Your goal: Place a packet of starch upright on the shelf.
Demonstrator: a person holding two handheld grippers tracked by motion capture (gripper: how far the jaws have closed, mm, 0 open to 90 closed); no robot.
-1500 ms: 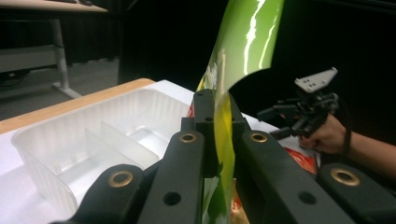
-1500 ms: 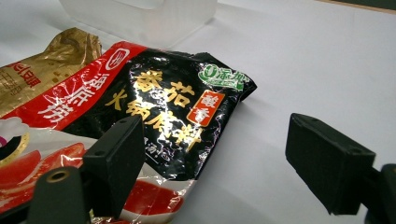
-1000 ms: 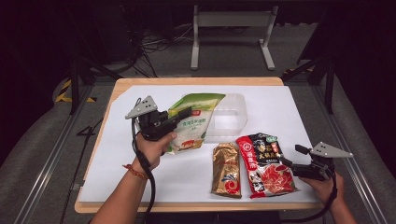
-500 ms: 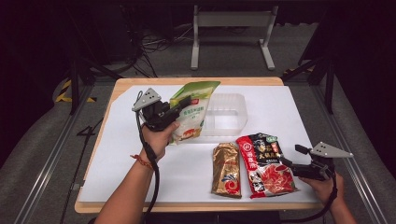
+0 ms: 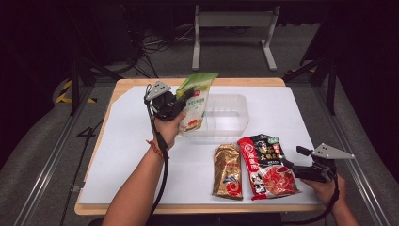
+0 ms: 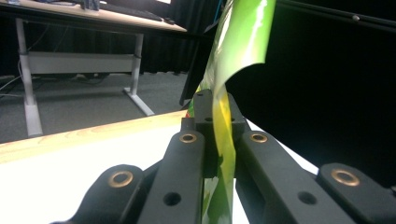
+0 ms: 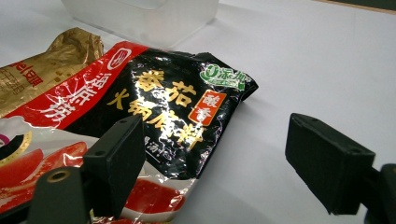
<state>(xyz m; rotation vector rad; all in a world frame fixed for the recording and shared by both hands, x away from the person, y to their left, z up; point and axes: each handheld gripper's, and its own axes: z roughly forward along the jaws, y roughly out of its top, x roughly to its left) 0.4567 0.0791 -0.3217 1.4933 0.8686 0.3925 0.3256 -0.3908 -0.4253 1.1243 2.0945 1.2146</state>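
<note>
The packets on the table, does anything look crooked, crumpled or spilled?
Nothing spilled. The gold packet is crinkled at its top and lies beside the red and black packet. The green pouch is off the table, clamped in the left gripper at the clear tub.

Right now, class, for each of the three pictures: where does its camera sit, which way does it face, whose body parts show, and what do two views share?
High view: above the person's side, facing forward and down on the white-topped table; both forearms show.
Left gripper view: on the left gripper, looking along jaws clamped on the green and white plastic pouch.
Right gripper view: on the right gripper, low over the table, jaws apart.
Shared: the red and black glossy sachet in high and right gripper views.
</note>
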